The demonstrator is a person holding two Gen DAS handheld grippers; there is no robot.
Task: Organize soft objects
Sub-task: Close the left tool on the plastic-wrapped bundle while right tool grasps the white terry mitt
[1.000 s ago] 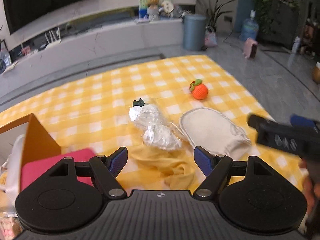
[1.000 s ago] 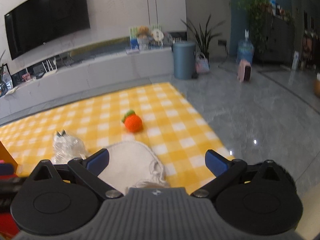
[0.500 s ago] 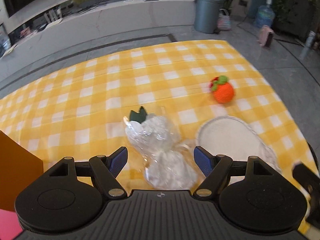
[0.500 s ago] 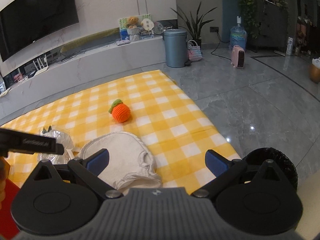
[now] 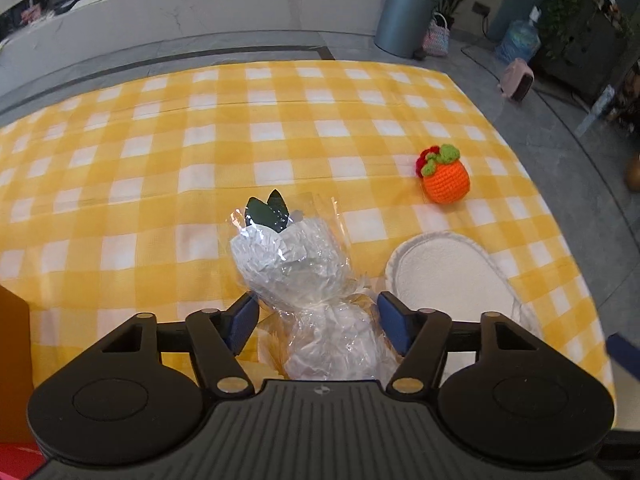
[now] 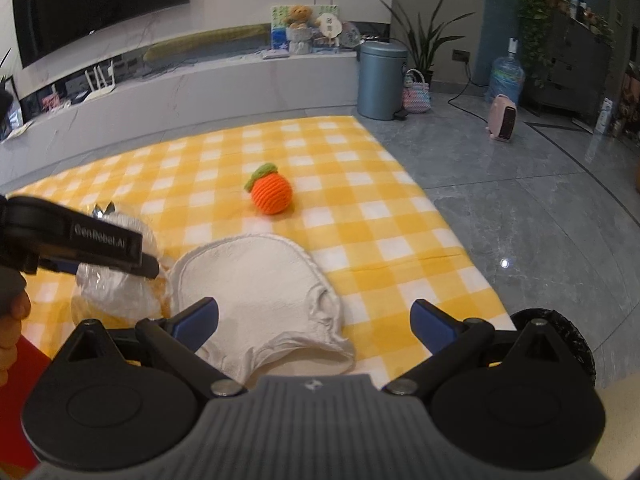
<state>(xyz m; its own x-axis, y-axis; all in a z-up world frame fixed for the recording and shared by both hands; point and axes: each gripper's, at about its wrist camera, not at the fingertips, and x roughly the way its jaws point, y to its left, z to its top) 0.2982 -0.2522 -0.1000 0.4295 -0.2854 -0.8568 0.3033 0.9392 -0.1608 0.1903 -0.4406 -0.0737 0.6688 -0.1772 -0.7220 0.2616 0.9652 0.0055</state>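
A white bundle wrapped in clear plastic with dark green leaves at its top lies on the yellow checked cloth. My left gripper straddles the bundle's pinched neck; its jaws are closing, with crinkled plastic between the blue pads but no firm press visible. A white terry mitt lies to the right of the bundle. My right gripper hovers open over the mitt's near end, empty. An orange crochet fruit sits farther back. The left gripper enters the right wrist view from the left.
An orange box and something pink-red stand at the near left. Some yellow fabric lies under the bundle. A black round object sits off the cloth's right edge on grey floor. A grey bin stands far back.
The left gripper moved forward and down over the wrapped bundle, and its jaws narrowed around it. It came into the right wrist view. The right gripper dipped slightly toward the mitt.
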